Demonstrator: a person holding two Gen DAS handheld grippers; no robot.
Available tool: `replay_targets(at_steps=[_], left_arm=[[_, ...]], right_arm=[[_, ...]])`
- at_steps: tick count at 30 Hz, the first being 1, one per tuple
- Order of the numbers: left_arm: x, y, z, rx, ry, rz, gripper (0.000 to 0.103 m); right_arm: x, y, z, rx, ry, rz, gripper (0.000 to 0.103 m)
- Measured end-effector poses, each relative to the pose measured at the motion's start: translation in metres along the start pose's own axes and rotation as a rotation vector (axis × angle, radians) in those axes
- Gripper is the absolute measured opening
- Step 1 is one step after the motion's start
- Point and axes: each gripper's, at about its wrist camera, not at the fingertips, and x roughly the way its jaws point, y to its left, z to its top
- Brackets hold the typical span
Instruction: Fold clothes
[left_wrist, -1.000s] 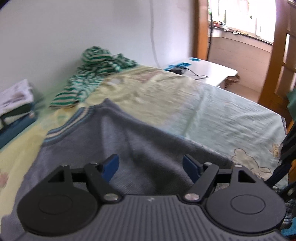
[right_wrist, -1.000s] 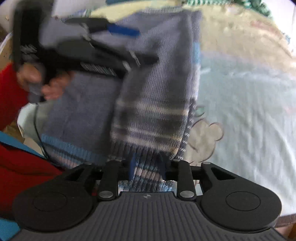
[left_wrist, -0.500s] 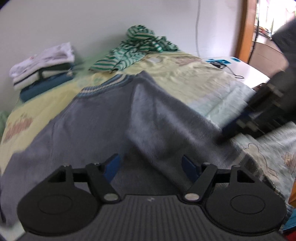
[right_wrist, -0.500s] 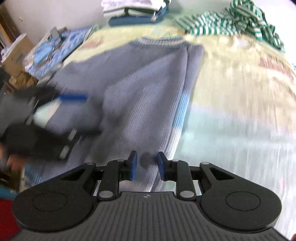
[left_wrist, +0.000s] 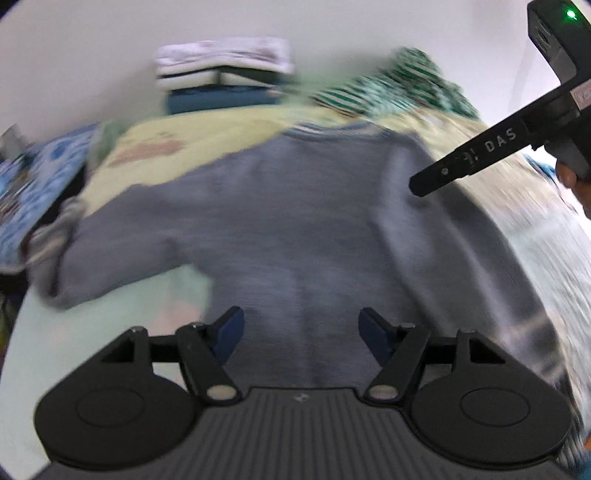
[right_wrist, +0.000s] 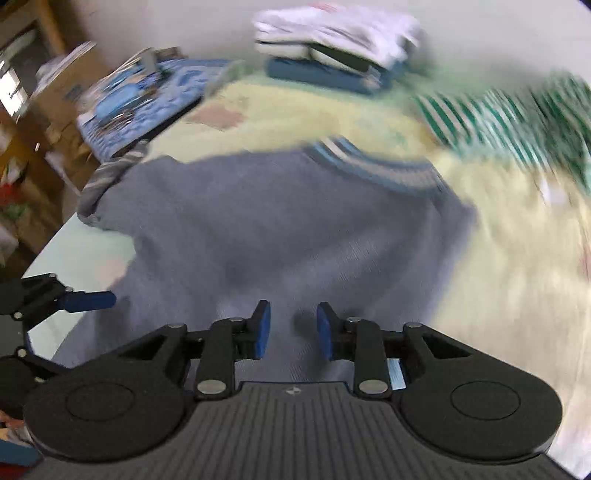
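Both grippers are hovering over the bed right now, nothing pinched in either one. Left gripper (left_wrist: 301, 332) has its jaws spread wide with only sweater showing behind the gap. Right gripper (right_wrist: 293, 328) has its jaws much closer together but they're opening, and nothing sits between them either.

Going big to small, using the sweater as the anchor: the bed (left_wrist: 207, 136) with its yellow and pale green sheet lies under the whole thing. The grey sweater (left_wrist: 295, 221) is laid flat on it, collar pointing away from the grippers, one sleeve stretched out to the left and the right side looking folded in over the body (pretty blurry, so not totally sure on that). Beyond the collar, against the wall, there's a stack of folded clothes (left_wrist: 221, 81). Off beyond the sweater's right shoulder is a crumpled green striped garment (left_wrist: 399, 85). Past the left sleeve's cuff, off the bed edge, is a blue patterned thing (right_wrist: 147, 96), too smeared to say what it is.
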Motion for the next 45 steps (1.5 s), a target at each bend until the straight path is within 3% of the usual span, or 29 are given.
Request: replay_targets(at_steps=[3,6,13,17,20,26,29,31,33,35,38,45], left_arm=[[0.001,0.025,0.004,-0.051,-0.011,0.116,0.074],[0.004,0.057,0.007,-0.106,-0.017,0.232,0.079],[0.021,0.143,0.011,-0.337,0.035,0.315,0.080],[0.035,0.168,0.017,-0.358,0.029,0.297,0.092],[0.040,0.173,0.023,-0.326,-0.001,0.259,0.080],[0.040,0.175,0.019,-0.297,-0.052,0.201,0.077],[0.040,0.177,0.016,-0.291,-0.073,0.170,0.081],[0.040,0.177,0.015,-0.277,-0.082,0.161,0.082],[0.040,0.176,0.013,-0.258,-0.088,0.158,0.082],[0.039,0.175,0.012,-0.243,-0.092,0.154,0.082],[0.040,0.176,0.014,-0.246,-0.087,0.141,0.083],[0.044,0.180,0.024,-0.270,-0.069,0.125,0.083]], right_arm=[[0.016,0.022,0.039,-0.018,-0.032,0.071,0.033],[0.037,0.052,0.084,0.010,-0.063,0.149,0.043],[0.099,0.120,0.151,0.071,-0.030,0.208,0.049],[0.132,0.149,0.168,0.138,0.017,0.233,0.049],[0.151,0.170,0.177,0.158,0.049,0.258,0.052],[0.165,0.237,0.192,-0.030,0.022,0.246,0.056],[0.180,0.266,0.192,-0.160,0.029,0.148,0.060],[0.193,0.276,0.189,-0.211,0.061,0.076,0.057],[0.203,0.277,0.186,-0.222,0.095,0.029,0.042],[0.202,0.271,0.185,-0.208,0.089,0.013,0.036],[0.196,0.259,0.184,-0.160,0.069,0.019,0.009],[0.138,0.213,0.189,0.060,-0.086,0.120,0.008]])
